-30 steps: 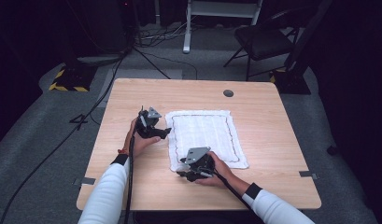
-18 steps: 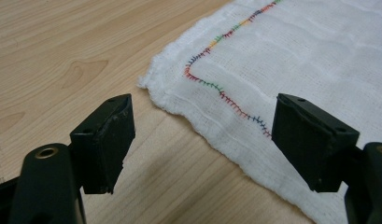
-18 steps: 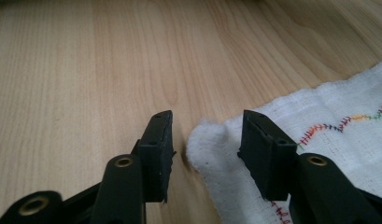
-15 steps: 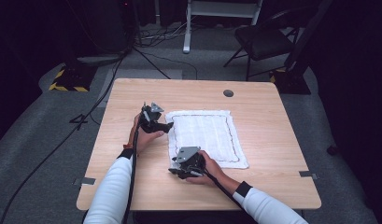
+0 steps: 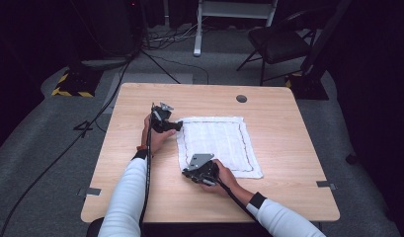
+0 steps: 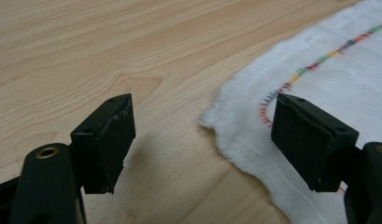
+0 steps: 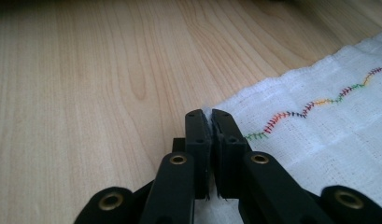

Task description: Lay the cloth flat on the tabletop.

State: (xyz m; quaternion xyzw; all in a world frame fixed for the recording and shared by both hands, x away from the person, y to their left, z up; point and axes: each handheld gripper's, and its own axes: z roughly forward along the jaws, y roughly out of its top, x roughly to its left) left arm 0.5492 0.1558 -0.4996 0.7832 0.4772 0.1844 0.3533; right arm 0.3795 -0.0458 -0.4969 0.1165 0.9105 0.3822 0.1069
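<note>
A white cloth [image 5: 219,143] with a coloured stitched border lies flat on the wooden table [image 5: 288,128]. My right gripper [image 5: 186,173] is at the cloth's near left corner. Its jaws have just been closing, and in the right gripper view they [image 7: 207,114] are shut on the edge of the cloth [image 7: 319,130]. My left gripper [image 5: 179,126] is at the far left corner. In the left gripper view it [image 6: 202,116] stands open, low over the table, with the cloth's corner [image 6: 328,79] between its jaws and touching neither pad.
A round cable hole [image 5: 241,98] sits in the tabletop at the back. Bare wood lies left and right of the cloth. A chair [image 5: 281,44] and floor cables [image 5: 160,39] are beyond the table.
My right gripper's jaws have come together on the near left corner of the cloth. The left gripper has slid up to the far left corner.
</note>
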